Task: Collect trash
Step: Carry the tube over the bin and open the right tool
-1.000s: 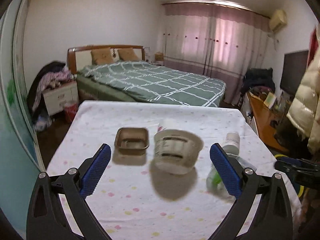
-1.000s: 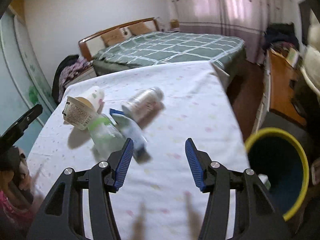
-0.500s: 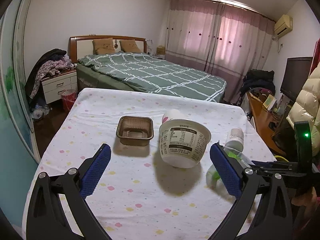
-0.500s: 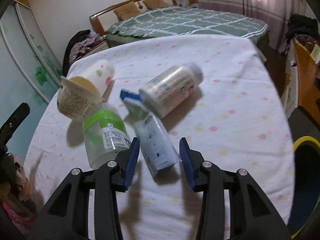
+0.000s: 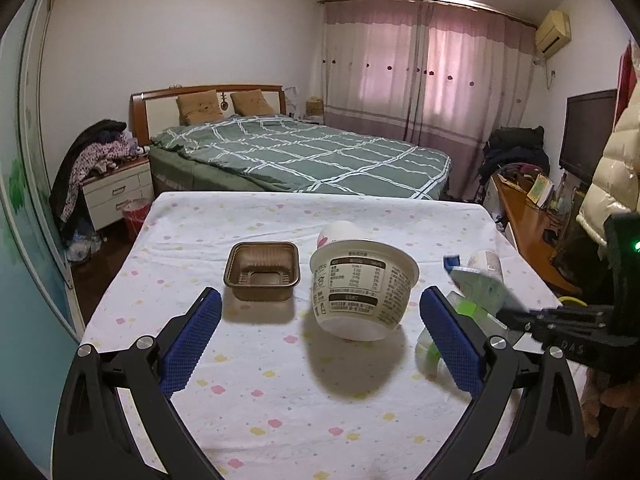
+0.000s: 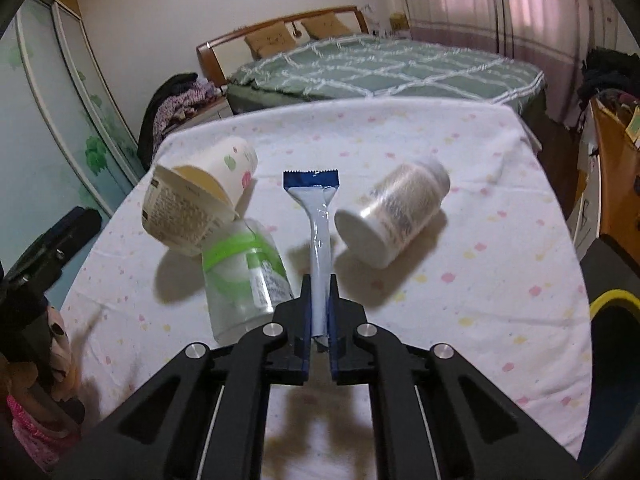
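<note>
On the flower-print tablecloth (image 5: 280, 408) lie a brown plastic tray (image 5: 262, 276) and a tipped white labelled bowl (image 5: 362, 292), both just ahead of my left gripper (image 5: 320, 296), which is open and holds nothing. My right gripper (image 6: 319, 284) is closing tight on a blue-and-white snack wrapper (image 6: 316, 216), with the pads pressing both of its sides. The wrapper sticks out forward between a clear bottle with a green band (image 6: 244, 276) and a white jar (image 6: 394, 216) lying on its side. The labelled bowl (image 6: 180, 216) leans on a dotted paper cup (image 6: 236, 164).
A yellow-rimmed bin (image 6: 612, 300) stands off the table's right side. Beyond the table are a bed (image 5: 304, 156), a nightstand (image 5: 116, 192) piled with clothes and a wooden desk (image 5: 528, 224) on the right. A person's hand (image 6: 60, 344) holds the left gripper.
My right gripper has moved forward over the table to the wrapper and closed from wide open onto it, squeezing it narrow. The left gripper has stayed open and nearly still.
</note>
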Action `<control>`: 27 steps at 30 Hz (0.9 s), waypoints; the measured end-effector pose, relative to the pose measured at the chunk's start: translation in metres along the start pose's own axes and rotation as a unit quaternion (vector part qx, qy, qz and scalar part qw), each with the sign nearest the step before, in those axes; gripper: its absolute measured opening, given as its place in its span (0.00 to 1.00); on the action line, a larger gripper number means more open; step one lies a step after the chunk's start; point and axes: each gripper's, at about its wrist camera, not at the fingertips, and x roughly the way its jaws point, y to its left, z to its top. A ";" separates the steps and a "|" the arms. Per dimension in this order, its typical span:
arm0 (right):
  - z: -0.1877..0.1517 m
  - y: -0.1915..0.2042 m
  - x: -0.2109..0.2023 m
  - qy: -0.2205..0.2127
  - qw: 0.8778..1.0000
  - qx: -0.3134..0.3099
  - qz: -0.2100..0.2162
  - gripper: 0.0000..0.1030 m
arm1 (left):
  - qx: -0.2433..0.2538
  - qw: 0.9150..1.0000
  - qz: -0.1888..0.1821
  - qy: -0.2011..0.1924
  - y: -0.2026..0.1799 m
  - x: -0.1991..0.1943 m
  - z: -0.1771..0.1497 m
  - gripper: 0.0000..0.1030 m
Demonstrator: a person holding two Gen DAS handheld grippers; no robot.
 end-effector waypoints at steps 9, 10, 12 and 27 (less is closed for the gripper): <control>0.007 -0.005 -0.032 -0.078 0.997 -0.006 -0.022 0.06 | 0.016 1.000 -0.017 0.010 -0.008 0.002 -0.003 0.95; 0.007 -0.011 -0.039 -0.088 0.996 0.004 -0.025 0.06 | 0.016 1.000 -0.021 0.012 -0.008 0.002 -0.003 0.95; 0.009 -0.017 -0.046 -0.096 0.994 0.023 -0.042 0.06 | 0.010 0.999 -0.033 0.020 -0.007 0.003 -0.004 0.95; -0.079 -0.162 -0.126 -0.072 0.930 0.231 -0.278 0.07 | 0.003 0.994 -0.095 0.056 -0.019 0.004 -0.011 0.95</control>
